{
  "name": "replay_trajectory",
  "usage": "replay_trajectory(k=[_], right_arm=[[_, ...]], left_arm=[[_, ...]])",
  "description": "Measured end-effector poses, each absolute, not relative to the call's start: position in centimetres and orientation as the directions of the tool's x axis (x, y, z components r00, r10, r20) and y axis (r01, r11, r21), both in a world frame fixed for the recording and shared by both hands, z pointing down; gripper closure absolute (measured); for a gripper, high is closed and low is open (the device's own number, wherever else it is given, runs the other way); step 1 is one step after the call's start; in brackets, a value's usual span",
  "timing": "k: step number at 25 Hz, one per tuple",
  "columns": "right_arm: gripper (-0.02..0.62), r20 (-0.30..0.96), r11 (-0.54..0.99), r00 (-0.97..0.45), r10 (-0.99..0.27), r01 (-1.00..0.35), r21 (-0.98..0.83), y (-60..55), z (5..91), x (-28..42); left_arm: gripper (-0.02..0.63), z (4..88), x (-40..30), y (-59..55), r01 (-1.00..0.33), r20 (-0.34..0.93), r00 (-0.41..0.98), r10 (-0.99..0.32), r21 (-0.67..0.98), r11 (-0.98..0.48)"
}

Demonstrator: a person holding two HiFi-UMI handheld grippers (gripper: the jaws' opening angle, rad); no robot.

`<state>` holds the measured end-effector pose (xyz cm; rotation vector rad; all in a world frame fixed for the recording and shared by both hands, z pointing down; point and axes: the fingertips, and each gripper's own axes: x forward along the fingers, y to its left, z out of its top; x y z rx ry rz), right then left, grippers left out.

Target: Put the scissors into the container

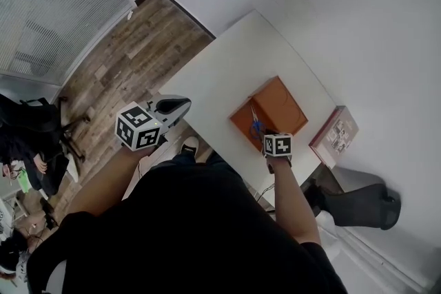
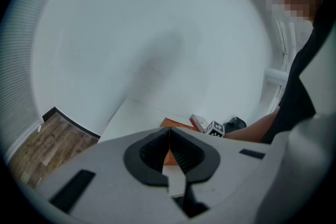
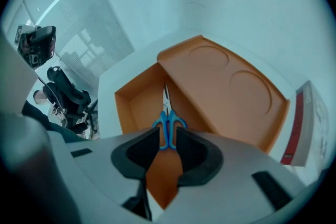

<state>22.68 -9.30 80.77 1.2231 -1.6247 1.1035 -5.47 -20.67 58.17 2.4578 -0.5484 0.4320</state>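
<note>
Scissors with blue handles sit between the jaws of my right gripper, which is shut on them. Their blades point down into the open left compartment of the orange container. A flat orange lid panel with two round impressions covers the container's right part. In the head view the right gripper hangs over the container near the white table's front edge, the scissors just showing. My left gripper is off the table's left side, over the floor. The left gripper is shut with nothing in it.
The white table stands in a corner of white walls. A framed picture or book leans by the table's right end, with a black boot-like object on the floor. Wooden floor and a black chair lie to the left.
</note>
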Motion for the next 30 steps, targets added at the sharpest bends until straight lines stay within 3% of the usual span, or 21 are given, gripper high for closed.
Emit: replay_trajectory(k=[30], right_arm=[[0.497, 0.782, -0.069, -0.081, -0.618, -0.985, -0.157, -7.9, 65.7, 24.7]], left_arm=[[0.595, 53.7, -0.6, -21.2, -0.246, 0.354, 0.930, -0.102, 0.392, -0.886]])
